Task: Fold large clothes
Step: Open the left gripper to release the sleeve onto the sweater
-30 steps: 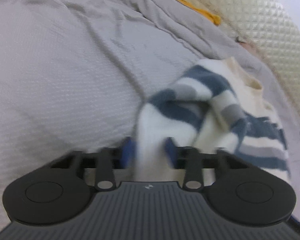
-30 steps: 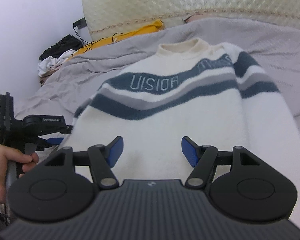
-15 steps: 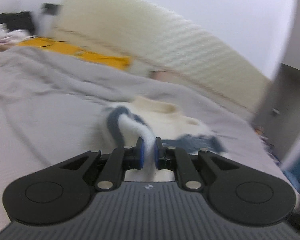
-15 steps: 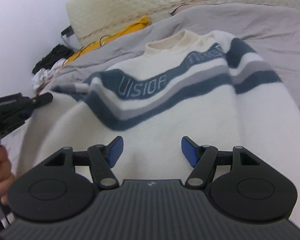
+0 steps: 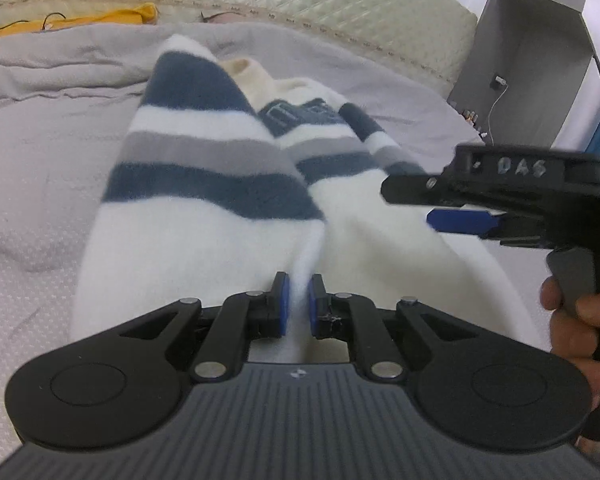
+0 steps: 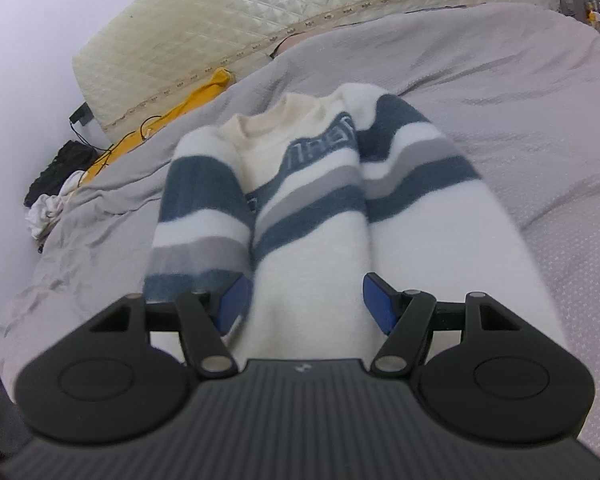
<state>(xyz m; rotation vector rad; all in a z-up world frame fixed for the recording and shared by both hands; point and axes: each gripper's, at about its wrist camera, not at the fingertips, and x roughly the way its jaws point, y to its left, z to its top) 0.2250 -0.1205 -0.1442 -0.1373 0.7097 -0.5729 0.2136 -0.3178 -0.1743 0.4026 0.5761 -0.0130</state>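
Across the grey bedspread (image 6: 520,80) lies a white sweater (image 6: 312,240) with navy and grey stripes, its cream collar toward the far quilted headboard (image 6: 220,20). Both sleeves are folded in over the body: the left sleeve (image 5: 204,168) runs down the left side, the right one (image 6: 420,172) down the right side, with the striped chest showing between them. The left gripper (image 5: 297,304) has its blue pads pressed nearly together, pinching a ridge of the white fabric at the near end of the left sleeve. The right gripper (image 6: 303,304) is spread wide above the near white part of the sweater, its blue pads apart and clamping nothing; from the left wrist view it appears on the right, held by a hand (image 5: 572,328). Yellow cloth (image 6: 204,92) lies at the far left by the headboard, near a dark and white heap (image 6: 56,176).
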